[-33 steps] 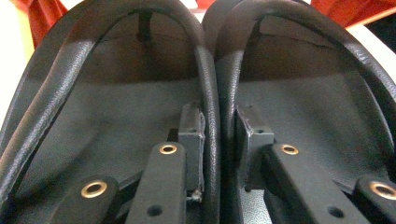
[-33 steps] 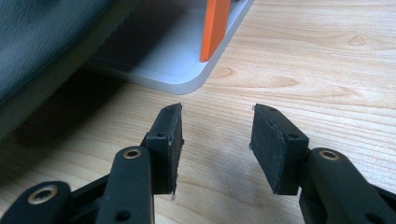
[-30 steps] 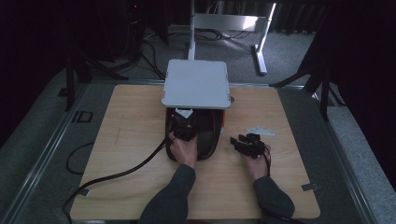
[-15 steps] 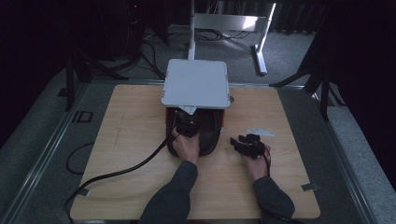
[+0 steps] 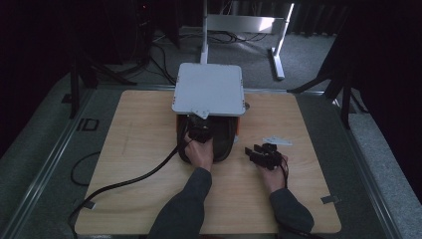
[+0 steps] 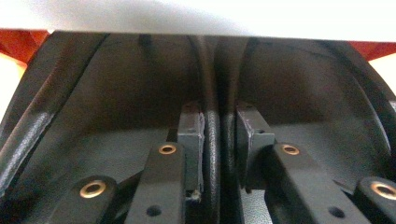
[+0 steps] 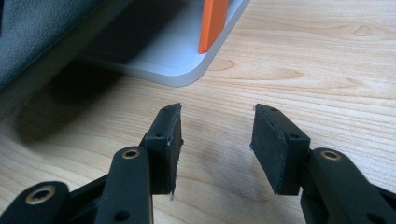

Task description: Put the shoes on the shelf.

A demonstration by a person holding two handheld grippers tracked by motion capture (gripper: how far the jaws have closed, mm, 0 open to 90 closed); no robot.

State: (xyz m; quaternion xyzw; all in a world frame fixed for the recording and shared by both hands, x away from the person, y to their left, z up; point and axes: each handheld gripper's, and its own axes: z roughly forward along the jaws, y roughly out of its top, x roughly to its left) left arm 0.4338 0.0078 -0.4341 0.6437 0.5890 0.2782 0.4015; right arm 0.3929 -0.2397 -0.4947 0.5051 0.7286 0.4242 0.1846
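Since the earlier frames little has moved: the left hand has crept slightly nearer the person, and the right gripper stays put. The left gripper sits narrowed, its jaws pinching a black, pebbled, rounded strap of a dark bag. That bag lies partly under a flat, pale grey square device with rounded corners and an orange side panel. To the right of the bag, the right gripper rests low over the table, its jaws spread wide on nothing. The table is light wood with visible grain. Beyond the bag, a dim room holds a grey floor and a metal stand.
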